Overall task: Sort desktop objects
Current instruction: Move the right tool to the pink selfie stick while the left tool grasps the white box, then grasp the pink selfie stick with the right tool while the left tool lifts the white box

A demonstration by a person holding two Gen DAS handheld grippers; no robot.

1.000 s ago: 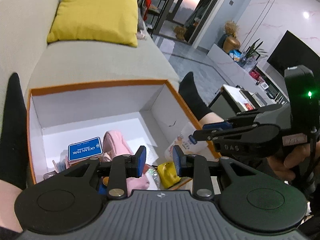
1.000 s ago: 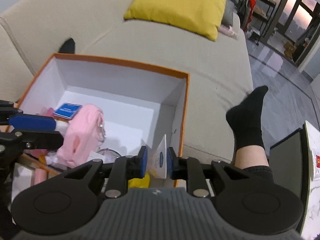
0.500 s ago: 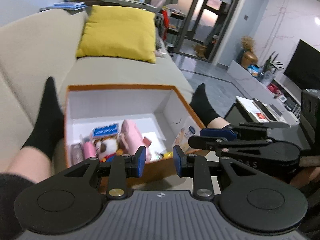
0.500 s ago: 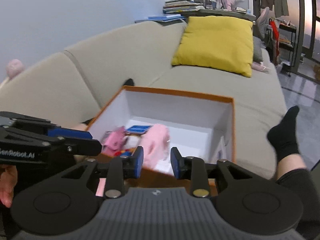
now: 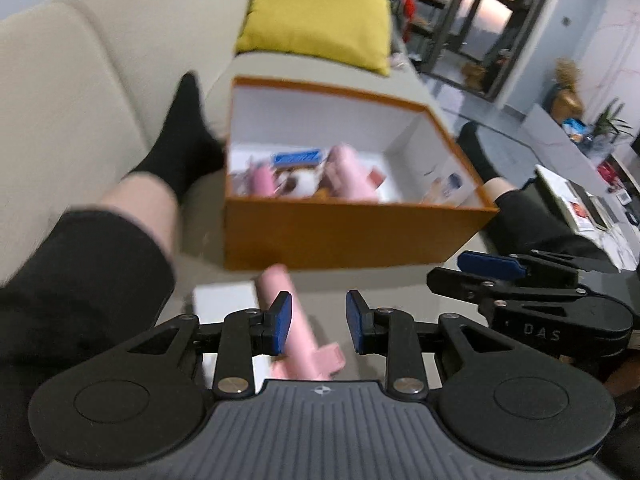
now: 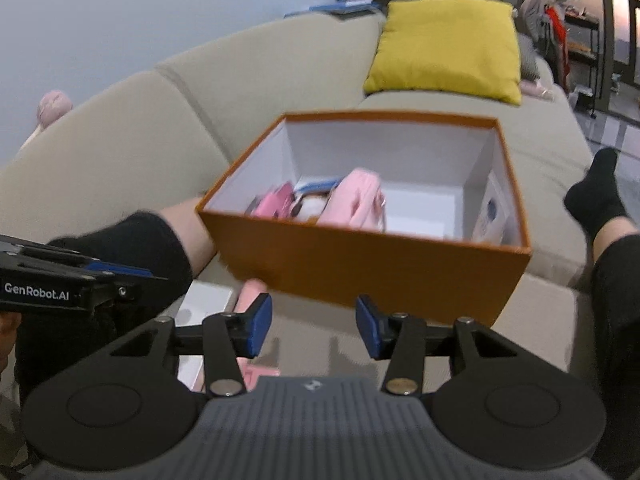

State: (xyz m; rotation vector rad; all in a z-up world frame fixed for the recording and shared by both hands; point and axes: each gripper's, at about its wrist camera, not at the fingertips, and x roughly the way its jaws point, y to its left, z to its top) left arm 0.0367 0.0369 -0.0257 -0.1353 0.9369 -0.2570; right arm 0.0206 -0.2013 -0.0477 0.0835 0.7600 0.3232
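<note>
Both grippers are being drawn back from the orange box [image 6: 372,268]. Right gripper [image 6: 314,330]: jaws being widened, nothing between. Left gripper [image 5: 318,322]: narrowly parted, empty; pink item [image 5: 304,340] lying just beyond its fingers, likely next.

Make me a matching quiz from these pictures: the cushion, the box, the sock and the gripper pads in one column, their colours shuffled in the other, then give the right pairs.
Things:
1. cushion
2. box
3. sock
4. pads of the right gripper

Colours:
A. black
B. blue
C. yellow
D. orange

Pairs: 1-C, 2-D, 3-A, 4-B
</note>
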